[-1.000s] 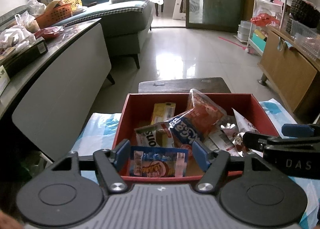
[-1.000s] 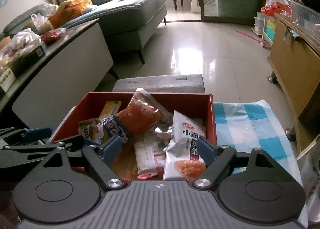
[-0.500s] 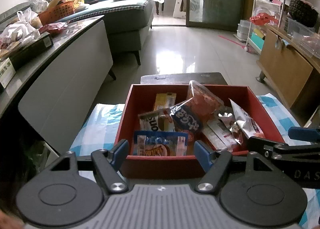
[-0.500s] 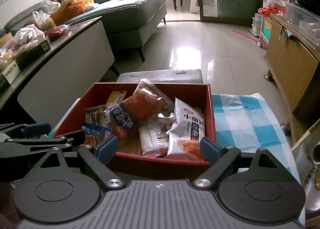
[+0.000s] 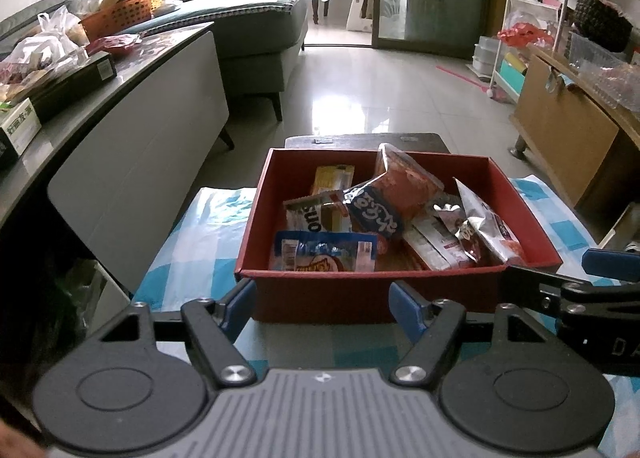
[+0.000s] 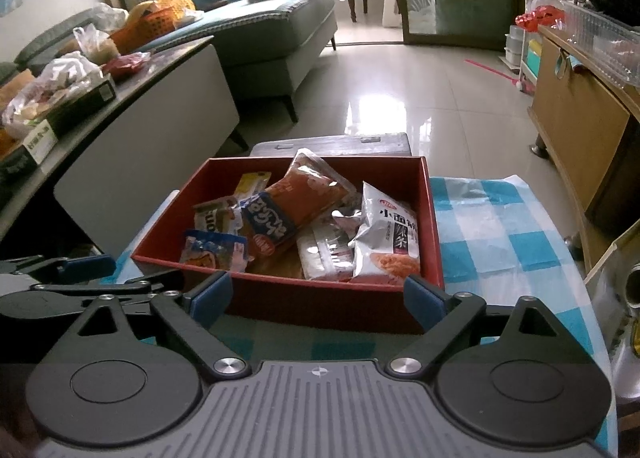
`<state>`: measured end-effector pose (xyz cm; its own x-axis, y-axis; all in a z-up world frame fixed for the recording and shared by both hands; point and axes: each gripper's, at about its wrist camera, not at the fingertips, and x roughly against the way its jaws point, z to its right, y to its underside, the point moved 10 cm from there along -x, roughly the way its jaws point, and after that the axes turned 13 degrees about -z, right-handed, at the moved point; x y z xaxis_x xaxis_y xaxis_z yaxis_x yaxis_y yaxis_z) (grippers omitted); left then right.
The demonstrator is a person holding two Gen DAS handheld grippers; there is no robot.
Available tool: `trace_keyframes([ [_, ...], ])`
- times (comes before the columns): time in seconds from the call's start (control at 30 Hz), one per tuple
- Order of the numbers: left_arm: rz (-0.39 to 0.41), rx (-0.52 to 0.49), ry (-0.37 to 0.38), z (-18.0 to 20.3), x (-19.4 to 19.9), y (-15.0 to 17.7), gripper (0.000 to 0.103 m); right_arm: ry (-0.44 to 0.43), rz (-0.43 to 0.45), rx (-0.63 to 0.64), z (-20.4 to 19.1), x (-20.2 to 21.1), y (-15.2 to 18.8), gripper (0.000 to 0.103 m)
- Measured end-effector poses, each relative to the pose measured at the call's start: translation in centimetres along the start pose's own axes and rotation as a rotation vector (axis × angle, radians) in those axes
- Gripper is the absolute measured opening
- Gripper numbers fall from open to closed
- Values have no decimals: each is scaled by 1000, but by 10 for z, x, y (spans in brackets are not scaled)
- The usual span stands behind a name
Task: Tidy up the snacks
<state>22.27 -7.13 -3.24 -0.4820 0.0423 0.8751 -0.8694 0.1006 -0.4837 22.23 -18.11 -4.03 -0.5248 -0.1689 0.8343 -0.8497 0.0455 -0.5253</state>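
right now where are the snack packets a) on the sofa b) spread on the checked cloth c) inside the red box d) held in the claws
c: the packets all lie inside the red box, which sits on the checked cloth; nothing is between the fingers of either claw.

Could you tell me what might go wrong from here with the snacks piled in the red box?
The orange packet leans high on the pile in the red box and could slide out if nudged. The silver packet sits against the right wall, leaving the open right tongs little room.
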Motion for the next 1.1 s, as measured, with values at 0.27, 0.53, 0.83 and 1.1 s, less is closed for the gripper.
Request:
trace_keyframes([
  [0.27,-8,-4,7,0,8,18,68,-19,21,-3,-9,15,12,96],
  [0.53,-10,2,14,-5,15,32,69,-25,24,-15,-13,24,25,97],
  [0.83,-15,12,19,-12,24,50,75,-19,7,-24,-14,28,44,97],
  [1.1,-17,19,26,-13,33,67,75,-10,-4,-47,-12,35,62,99],
])
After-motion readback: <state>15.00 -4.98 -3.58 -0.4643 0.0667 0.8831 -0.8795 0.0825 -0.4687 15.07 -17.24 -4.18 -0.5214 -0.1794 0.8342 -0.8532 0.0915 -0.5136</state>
